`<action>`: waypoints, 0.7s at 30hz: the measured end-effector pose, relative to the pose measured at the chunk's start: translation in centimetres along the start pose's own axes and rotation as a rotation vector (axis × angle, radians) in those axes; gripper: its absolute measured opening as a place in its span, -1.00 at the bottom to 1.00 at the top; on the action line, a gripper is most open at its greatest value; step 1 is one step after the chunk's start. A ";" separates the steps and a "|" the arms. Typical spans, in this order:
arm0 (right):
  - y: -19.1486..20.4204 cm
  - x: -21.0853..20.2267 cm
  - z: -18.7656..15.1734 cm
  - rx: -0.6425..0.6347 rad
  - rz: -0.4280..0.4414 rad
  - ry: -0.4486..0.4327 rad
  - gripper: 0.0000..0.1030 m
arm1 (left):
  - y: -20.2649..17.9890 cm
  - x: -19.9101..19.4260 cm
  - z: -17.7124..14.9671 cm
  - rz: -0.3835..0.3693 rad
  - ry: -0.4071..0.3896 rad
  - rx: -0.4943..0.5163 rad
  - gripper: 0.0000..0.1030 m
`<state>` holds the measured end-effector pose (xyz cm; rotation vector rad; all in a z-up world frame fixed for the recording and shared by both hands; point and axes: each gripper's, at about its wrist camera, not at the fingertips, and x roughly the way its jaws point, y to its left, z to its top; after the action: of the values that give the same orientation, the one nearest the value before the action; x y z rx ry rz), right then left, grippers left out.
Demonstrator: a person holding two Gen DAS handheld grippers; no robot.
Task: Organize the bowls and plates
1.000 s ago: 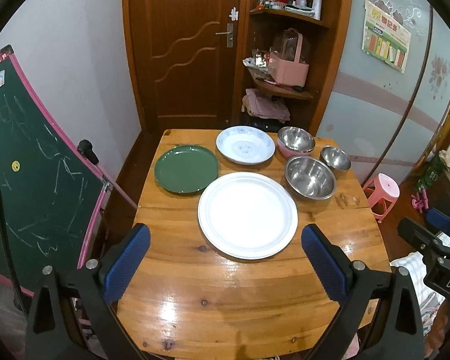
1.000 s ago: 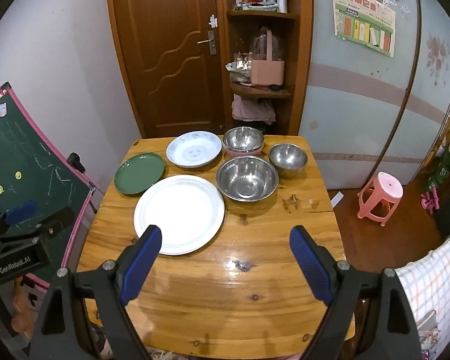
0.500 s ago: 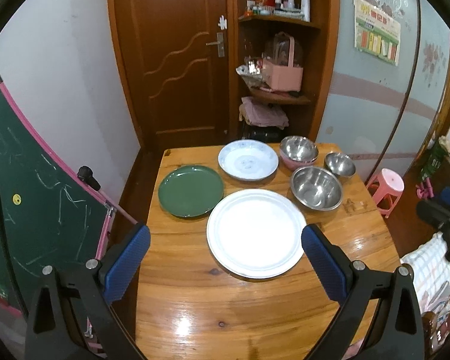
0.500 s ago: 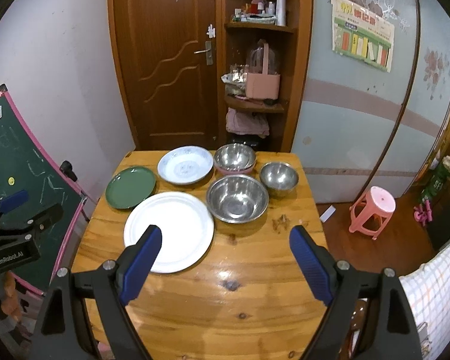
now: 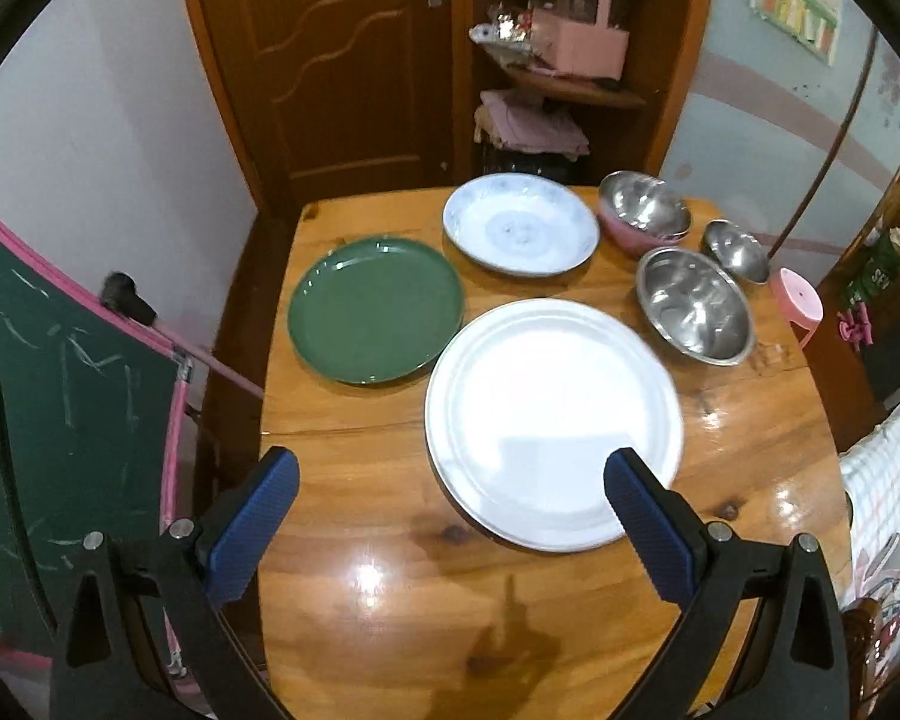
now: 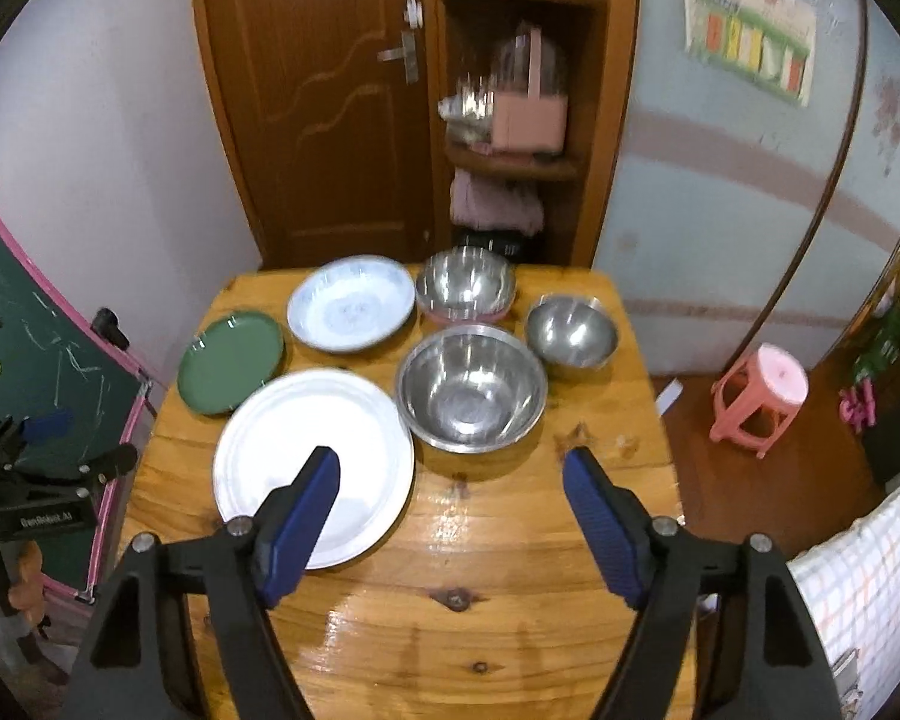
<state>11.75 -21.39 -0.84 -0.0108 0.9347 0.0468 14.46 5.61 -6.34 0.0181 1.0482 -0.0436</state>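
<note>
On the wooden table (image 5: 390,576) lie a large white plate (image 5: 552,414) (image 6: 312,456), a green plate (image 5: 375,309) (image 6: 231,360) and a blue-patterned white plate (image 5: 519,222) (image 6: 351,309). To the right stand a large steel bowl (image 5: 693,303) (image 6: 471,393), a small steel bowl (image 5: 735,249) (image 6: 572,330) and a steel bowl nested in a pink one (image 5: 643,211) (image 6: 465,291). My left gripper (image 5: 450,480) is open and empty above the table's near left. My right gripper (image 6: 450,474) is open and empty above the near middle.
A green chalkboard with a pink frame (image 5: 60,390) leans left of the table. A brown door (image 6: 312,90) and a corner shelf with a pink basket (image 6: 528,114) stand behind. A pink stool (image 6: 762,396) stands on the floor at the right.
Both grippers have moved forward and down toward the table, so the dishes look larger. The left one now points at the green and white plates. Both stay open.
</note>
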 end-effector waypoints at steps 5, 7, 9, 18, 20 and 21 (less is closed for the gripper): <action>-0.4 6.4 -0.7 0.029 0.035 0.148 0.23 | 2.3 6.5 0.7 0.011 0.075 -0.030 0.96; -0.2 8.8 -1.1 0.034 0.047 0.196 0.20 | 3.1 9.2 0.8 0.000 0.116 -0.051 0.93; 0.1 10.8 -1.6 0.033 0.049 0.238 0.17 | 3.8 11.0 0.7 -0.017 0.151 -0.076 0.93; 1.1 18.2 -2.7 0.075 0.124 0.404 0.09 | 6.3 17.0 -0.3 -0.140 0.293 -0.208 0.59; 1.2 19.5 -2.8 0.092 0.128 0.430 0.09 | 6.2 17.9 -0.2 -0.162 0.316 -0.215 0.49; 1.2 20.1 -2.8 0.099 0.133 0.441 0.09 | 6.2 18.2 -0.2 -0.167 0.320 -0.214 0.42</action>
<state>21.36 -19.56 -18.71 0.1379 1.3767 0.1244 23.65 11.35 -22.20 -0.2644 1.3684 -0.0810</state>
